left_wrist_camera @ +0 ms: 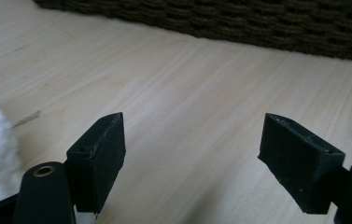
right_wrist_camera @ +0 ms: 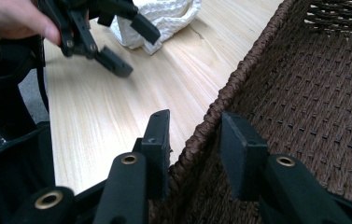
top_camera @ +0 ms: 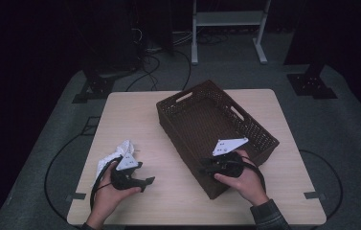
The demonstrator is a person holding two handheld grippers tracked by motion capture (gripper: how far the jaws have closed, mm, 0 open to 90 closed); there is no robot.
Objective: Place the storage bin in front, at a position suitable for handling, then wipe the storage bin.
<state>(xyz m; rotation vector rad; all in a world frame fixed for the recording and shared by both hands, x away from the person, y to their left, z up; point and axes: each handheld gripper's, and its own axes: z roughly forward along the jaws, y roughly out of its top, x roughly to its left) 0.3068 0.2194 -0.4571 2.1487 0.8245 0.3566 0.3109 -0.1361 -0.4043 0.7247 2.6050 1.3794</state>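
High view shows one table [top_camera: 187,201], one basket [top_camera: 259,139], one white cloth [top_camera: 116,154] and two grippers, each held in one hand. The basket is dark brown woven wicker, rectangular, set at an angle on the right half of the table, with a slot handle cut in each of the two sides seen; its inside looks bare as far as the woven floor can be seen. The right gripper [right_wrist_camera: 193,140] sits at the basket's near corner, one jaw outside the wall and one inside, straddling the rim; the jaws are near the weave but whether they press it cannot be told. The left gripper [left_wrist_camera: 192,154] hovers low over bare wood at the table's left, its jaws spread wide with nothing between them. The cloth lies crumpled on the table just beside that gripper, on its far left side, outside the basket and well apart from it. No writing or label can be read on anything.
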